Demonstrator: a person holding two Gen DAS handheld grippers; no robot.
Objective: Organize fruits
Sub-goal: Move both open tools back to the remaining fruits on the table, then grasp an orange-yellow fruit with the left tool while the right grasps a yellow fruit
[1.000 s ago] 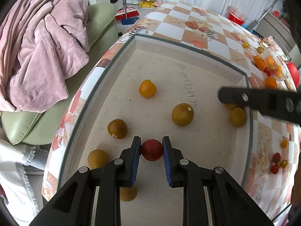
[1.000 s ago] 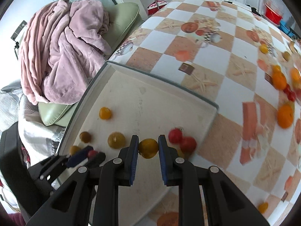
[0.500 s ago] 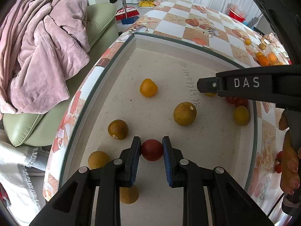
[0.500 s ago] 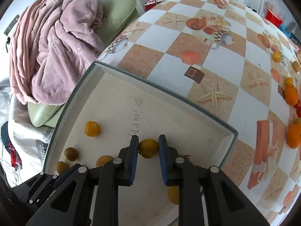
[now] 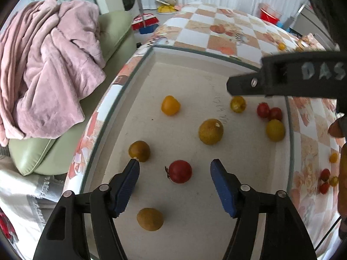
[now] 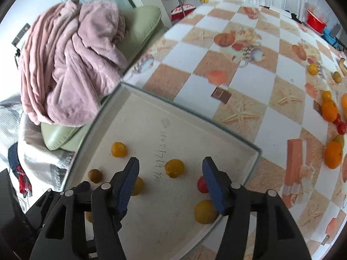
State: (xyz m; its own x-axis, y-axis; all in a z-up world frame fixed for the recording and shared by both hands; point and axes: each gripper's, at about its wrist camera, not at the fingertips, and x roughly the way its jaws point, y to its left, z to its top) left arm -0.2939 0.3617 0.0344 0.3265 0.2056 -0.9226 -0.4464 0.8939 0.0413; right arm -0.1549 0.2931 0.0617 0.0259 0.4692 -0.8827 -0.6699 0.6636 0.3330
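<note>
A shallow white tray holds several fruits. My left gripper is open, its jaws on either side of a red tomato that rests on the tray floor. My right gripper is open over a small yellow fruit lying in the tray; the same fruit shows in the left wrist view. A brown round fruit, an orange one and two small red tomatoes also lie in the tray.
The tray sits at the corner of a checked tablecloth. More oranges and small tomatoes lie on the cloth to the right. A green sofa with a pink blanket stands left of the table.
Both grippers have opened. The left let go of the red tomato and the right let go of the yellow fruit; both fruits now rest on the tray floor.
</note>
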